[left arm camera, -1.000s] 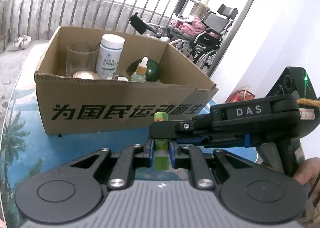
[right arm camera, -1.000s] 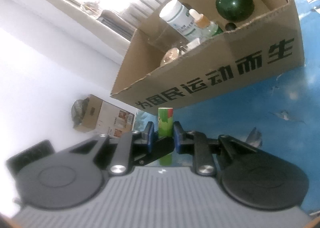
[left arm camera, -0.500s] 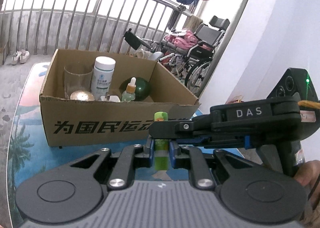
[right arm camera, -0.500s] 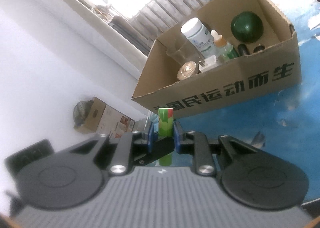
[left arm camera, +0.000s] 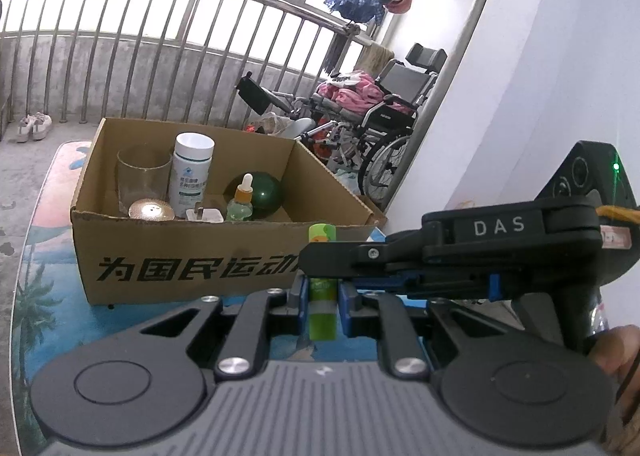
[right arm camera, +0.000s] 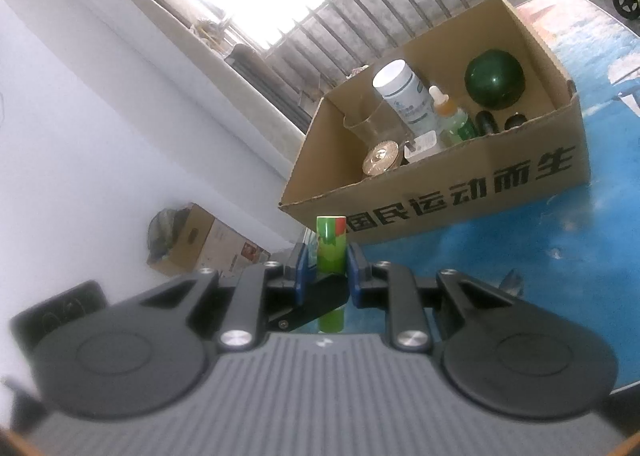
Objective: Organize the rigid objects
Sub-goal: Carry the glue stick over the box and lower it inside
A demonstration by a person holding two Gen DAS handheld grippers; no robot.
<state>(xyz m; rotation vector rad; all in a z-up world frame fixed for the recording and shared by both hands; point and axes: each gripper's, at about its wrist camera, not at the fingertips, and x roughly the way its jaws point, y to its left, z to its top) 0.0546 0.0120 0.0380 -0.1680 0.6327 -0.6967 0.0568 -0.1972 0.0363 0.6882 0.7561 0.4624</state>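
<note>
Both tools are clamped on the same little green tube (left arm camera: 322, 296). The left tool (left arm camera: 320, 298) pinches its lower half, and the right tool (left arm camera: 316, 262) comes in from 3 o'clock in the left view and grips just above, so its finger crosses the front of the tube. From the right camera you get the same thing mirrored: the right tool (right arm camera: 325, 270) has the tube (right arm camera: 330, 246) between its blue pads, standing upright, with the other tool's finger poking in underneath.

My guess is this double grip is either a handover or a cap twist, one tool holding the body steady while the other works the top. I can't tell which from here.

Further out, at about 11 o'clock in the left view, the cardboard box (left arm camera: 180, 256) sits on the blue counter (left arm camera: 44, 296), well clear of the tube. It already holds a glass (left arm camera: 138, 180), a white bottle (left arm camera: 191, 176), a dropper bottle (left arm camera: 240, 202), a green ball (left arm camera: 262, 194), a gold lid (left arm camera: 151, 210) and a white plug (left arm camera: 205, 215). The stuff is bunched toward the left and back, so the right side of the box looks like the obvious free spot for the tube.
</note>
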